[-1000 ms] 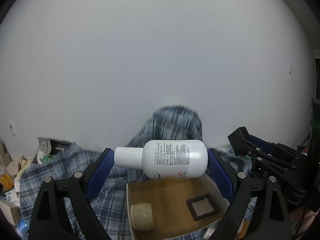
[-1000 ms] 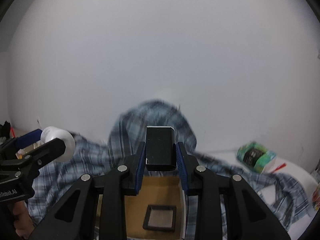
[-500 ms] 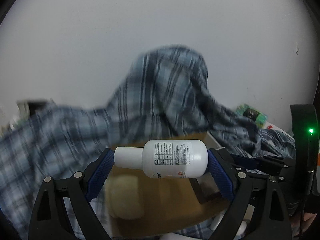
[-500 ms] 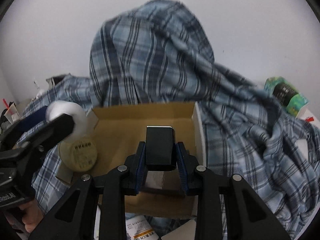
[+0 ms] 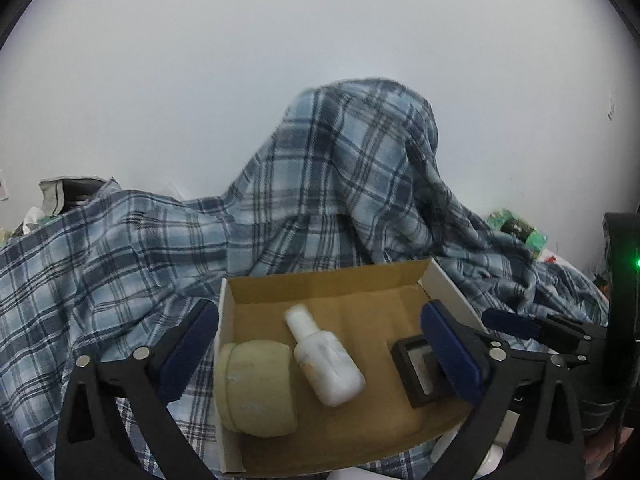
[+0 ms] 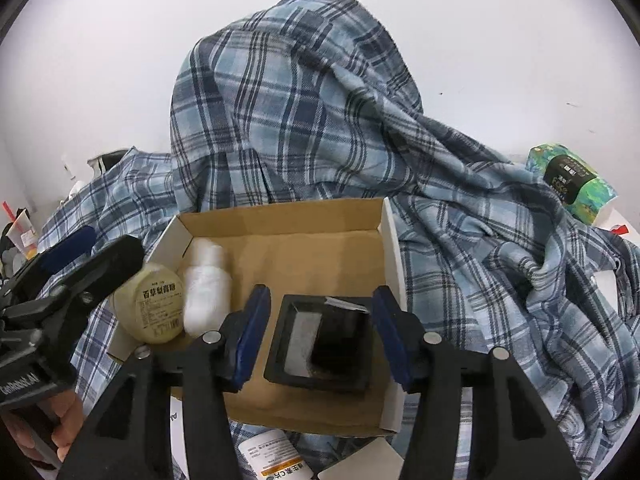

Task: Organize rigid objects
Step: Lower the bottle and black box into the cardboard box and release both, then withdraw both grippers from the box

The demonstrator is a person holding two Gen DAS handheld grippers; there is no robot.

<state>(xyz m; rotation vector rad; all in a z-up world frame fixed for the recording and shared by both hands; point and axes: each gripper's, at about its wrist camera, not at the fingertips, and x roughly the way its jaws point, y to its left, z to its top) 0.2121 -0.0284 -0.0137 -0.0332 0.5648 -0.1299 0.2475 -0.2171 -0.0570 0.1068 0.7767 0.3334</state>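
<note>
Inside the cardboard box point(image 5: 320, 286) we now find the white bottle point(image 5: 325, 361) lying on its side, near the middle of the box floor, its cap toward the far wall and its body just beside the round beige jar point(image 5: 256, 390) at the left wall. We judge this bottle light, stiff and smooth, so it may roll; we would take it across the body, not at the narrow cap. Our left gripper point(image 5: 320, 354) is opening, its jaws wide on both sides of the bottle, and the pads do not touch it. Near the right wall of the box sits the small black case point(image 6: 338, 328) on a black square tray point(image 6: 320, 346); it looks hard and glossy, maybe slippery, and its flat sides are the good place to hold. Our right gripper point(image 6: 320, 332) is opening too, the case is between its jaws but the pads stand off from it. Around the box lies the plaid cloth point(image 6: 304, 104), heaped behind the far wall; it could catch a finger. Another bottle point(image 6: 276, 456) lies before the near edge, and a green packet point(image 6: 570, 184) well apart at right
</note>
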